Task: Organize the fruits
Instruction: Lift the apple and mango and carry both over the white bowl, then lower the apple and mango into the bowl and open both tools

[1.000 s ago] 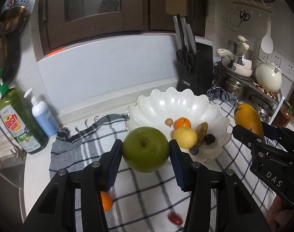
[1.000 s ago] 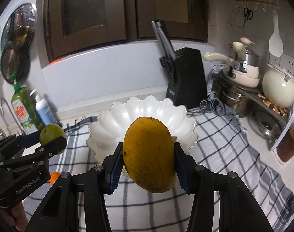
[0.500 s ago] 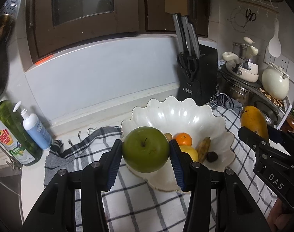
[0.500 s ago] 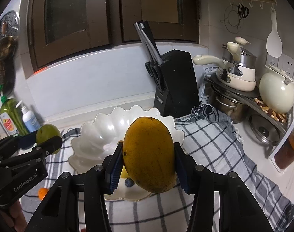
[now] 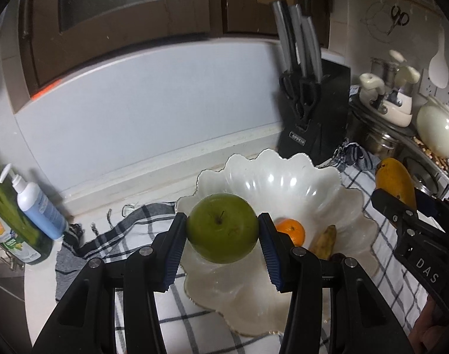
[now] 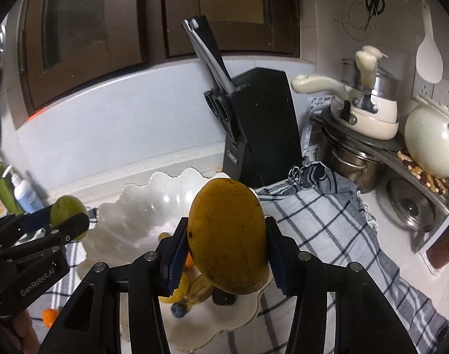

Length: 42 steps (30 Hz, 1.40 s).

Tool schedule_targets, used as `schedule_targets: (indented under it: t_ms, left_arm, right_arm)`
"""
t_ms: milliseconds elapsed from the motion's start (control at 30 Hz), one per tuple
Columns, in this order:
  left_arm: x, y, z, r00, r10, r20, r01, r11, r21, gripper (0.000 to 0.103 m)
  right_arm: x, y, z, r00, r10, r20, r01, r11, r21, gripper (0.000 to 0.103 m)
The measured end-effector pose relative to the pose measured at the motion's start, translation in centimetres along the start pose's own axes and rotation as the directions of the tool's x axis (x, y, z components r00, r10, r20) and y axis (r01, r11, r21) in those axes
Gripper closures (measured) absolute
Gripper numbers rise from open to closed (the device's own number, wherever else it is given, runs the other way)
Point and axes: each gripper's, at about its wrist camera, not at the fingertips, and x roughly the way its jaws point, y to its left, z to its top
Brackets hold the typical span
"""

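My left gripper [image 5: 222, 246] is shut on a green apple [image 5: 223, 228] and holds it over the near left part of a white scalloped bowl [image 5: 283, 177]. The bowl holds an orange [image 5: 292, 230], a small banana [image 5: 323, 242] and other small fruit. My right gripper [image 6: 225, 258] is shut on a yellow-orange mango [image 6: 227, 239] above the bowl's [image 6: 141, 203] right side. In the right wrist view the left gripper with the apple [image 6: 65, 211] is at the left. In the left wrist view the mango [image 5: 394, 183] is at the right.
A checked cloth [image 6: 327, 236] covers the counter under the bowl. A black knife block [image 5: 312, 118] stands behind the bowl. Pots and a kettle [image 6: 430, 144] sit on a rack at the right. Soap bottles [image 5: 32, 206] stand at the left. A small orange fruit [image 6: 49, 315] lies on the cloth.
Both grippers have moved forward and over the bowl, each still holding its fruit. The bowl now lies closer and lower in both views.
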Motion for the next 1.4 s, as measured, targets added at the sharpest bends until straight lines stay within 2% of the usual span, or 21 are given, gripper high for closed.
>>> schedule_targets:
  t_ms: [500, 800, 833, 867, 933, 967, 1100, 1233, 1400]
  left_arm:
    - [7.1, 0.1, -0.9, 0.995, -0.011, -0.104, 0.010, 1.000, -0.006, 0.055]
    - [9.3, 0.6, -1.8, 0.984, 0.007, -0.179, -0.004, 1.000, 0.015, 0.054]
    - [9.3, 0.6, -2.0, 0.984, 0.018, -0.178, -0.015, 1.000, 0.021, 0.050]
    - [9.2, 0.7, -2.0, 0.985, 0.033, -0.170, -0.028, 0.999, 0.027, 0.040]
    - [8.6, 0.8, -2.0, 0.988, 0.051, -0.146, -0.047, 0.999, 0.026, 0.029]
    - [8.2, 0.9, -1.9, 0.989, 0.049, -0.136, -0.047, 0.999, 0.018, 0.025]
    - [6.6, 1.0, -1.5, 0.992, 0.067, -0.111, -0.065, 0.998, 0.020, 0.014]
    - [4.4, 1.2, -1.3, 0.993, 0.083, -0.082, -0.082, 0.997, 0.009, 0.000]
    - [1.6, 1.6, -1.9, 0.993, 0.100, -0.062, -0.100, 0.995, 0.010, 0.000]
  right_arm:
    - [6.7, -0.8, -1.1, 0.994, -0.028, -0.102, 0.028, 1.000, 0.001, 0.053]
    - [8.7, -0.7, -1.5, 0.988, -0.017, -0.152, 0.016, 1.000, -0.007, 0.052]
    - [8.6, -0.5, -1.6, 0.989, -0.028, -0.144, 0.026, 1.000, -0.016, 0.046]
    - [8.3, -0.4, -1.5, 0.990, -0.044, -0.136, 0.041, 0.999, -0.022, 0.035]
    - [7.7, -0.3, -1.5, 0.991, -0.071, -0.111, 0.068, 0.997, -0.027, 0.021]
    - [7.2, -0.2, -1.4, 0.992, -0.083, -0.093, 0.080, 0.996, -0.030, 0.018]
    - [5.8, -0.3, -1.0, 0.994, -0.084, -0.073, 0.082, 0.996, -0.023, 0.016]
    - [4.0, -0.1, -0.8, 0.994, -0.092, -0.053, 0.091, 0.996, -0.021, 0.007]
    - [1.6, 0.5, -1.3, 0.995, -0.095, -0.037, 0.094, 0.995, -0.026, 0.006]
